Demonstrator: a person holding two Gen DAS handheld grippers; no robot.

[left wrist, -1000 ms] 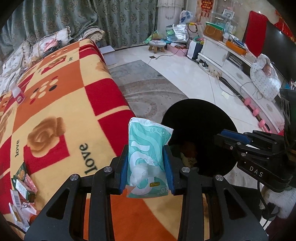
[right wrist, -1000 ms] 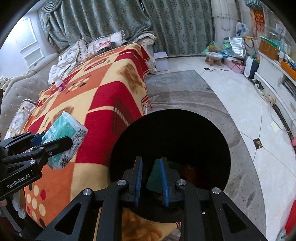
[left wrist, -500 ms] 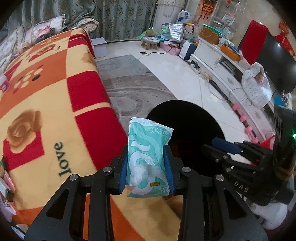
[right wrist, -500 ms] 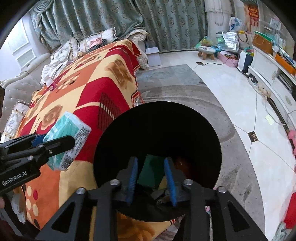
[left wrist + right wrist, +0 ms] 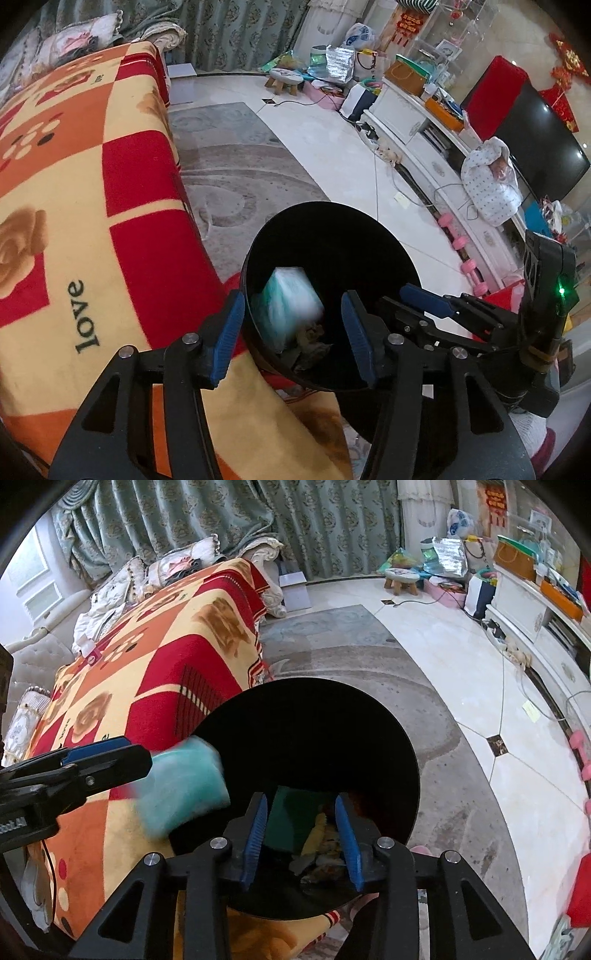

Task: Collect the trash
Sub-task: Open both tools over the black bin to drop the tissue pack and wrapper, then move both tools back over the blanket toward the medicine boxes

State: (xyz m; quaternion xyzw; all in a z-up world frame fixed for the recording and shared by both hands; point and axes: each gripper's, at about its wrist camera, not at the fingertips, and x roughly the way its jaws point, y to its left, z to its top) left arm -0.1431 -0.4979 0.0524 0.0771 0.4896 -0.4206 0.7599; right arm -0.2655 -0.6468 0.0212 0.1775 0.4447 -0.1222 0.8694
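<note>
A teal tissue pack (image 5: 290,306), blurred by motion, falls into the black trash bin (image 5: 332,221) just beyond my open left gripper (image 5: 293,334). In the right wrist view the same pack (image 5: 183,784) shows blurred at the bin's (image 5: 314,709) left rim, beside my left gripper's fingers (image 5: 107,755). My right gripper (image 5: 303,834) is open over the bin's near edge, above a green packet (image 5: 291,819) and other scraps inside. It also shows in the left wrist view (image 5: 436,308) at the right.
The bin stands against a red, orange and yellow blanket (image 5: 74,192) on a couch. A grey rug (image 5: 332,653) and white tile floor lie beyond. A white TV cabinet (image 5: 424,147) runs along the right, with pink dumbbells (image 5: 465,264) on the floor.
My left gripper opened and let go of the tissue pack, which is dropping into the bin. My right gripper opened wider over the bin.
</note>
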